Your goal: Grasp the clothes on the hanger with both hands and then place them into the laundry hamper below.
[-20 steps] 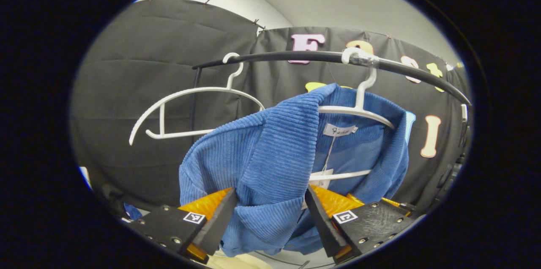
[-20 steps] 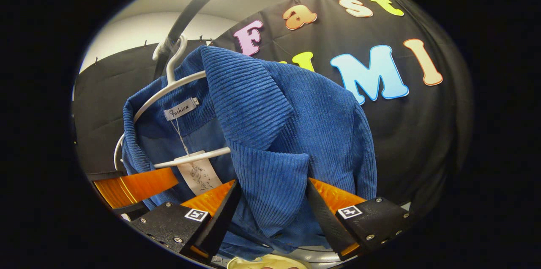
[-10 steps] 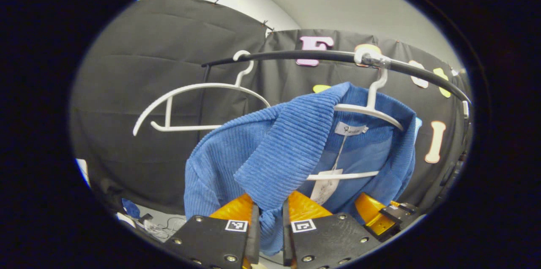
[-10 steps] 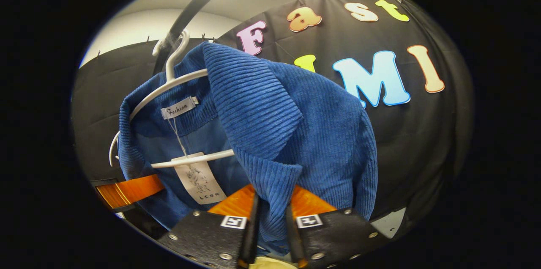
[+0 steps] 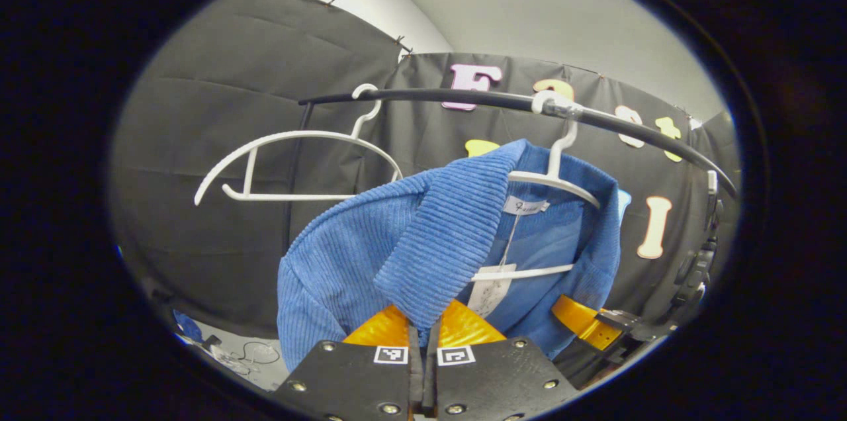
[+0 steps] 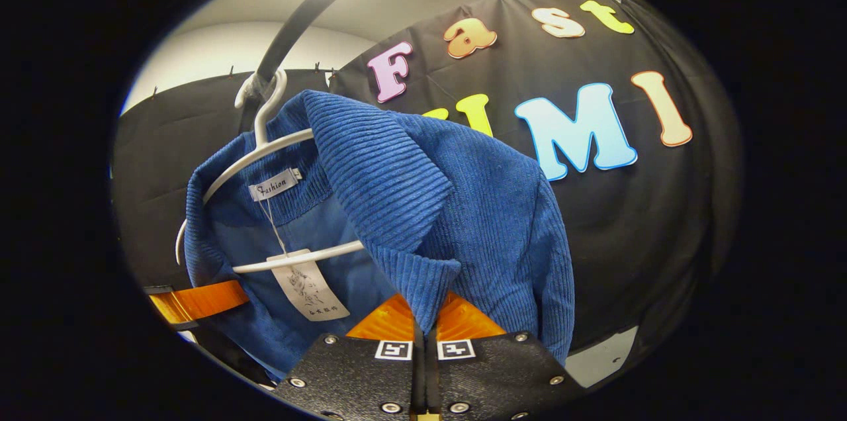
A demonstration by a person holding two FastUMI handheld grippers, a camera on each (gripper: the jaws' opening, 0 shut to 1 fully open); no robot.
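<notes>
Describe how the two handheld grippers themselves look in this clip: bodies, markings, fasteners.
In the left gripper view, the left gripper has two black plates with silver screw heads, each bearing a small square black-and-white marker, and glossy orange parts behind. The right gripper, seen in the right gripper view, has the same build: black screwed plates, two square markers, orange behind.

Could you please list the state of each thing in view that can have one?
blue jacket: hanging on its hanger, both front lapels pinched.
jacket's hanger: hooked on the rail, loaded.
empty hanger: hooked on the rail, bare.
rail: carrying both hangers.
left gripper: shut on one lapel.
right gripper: shut on the other lapel.
</notes>
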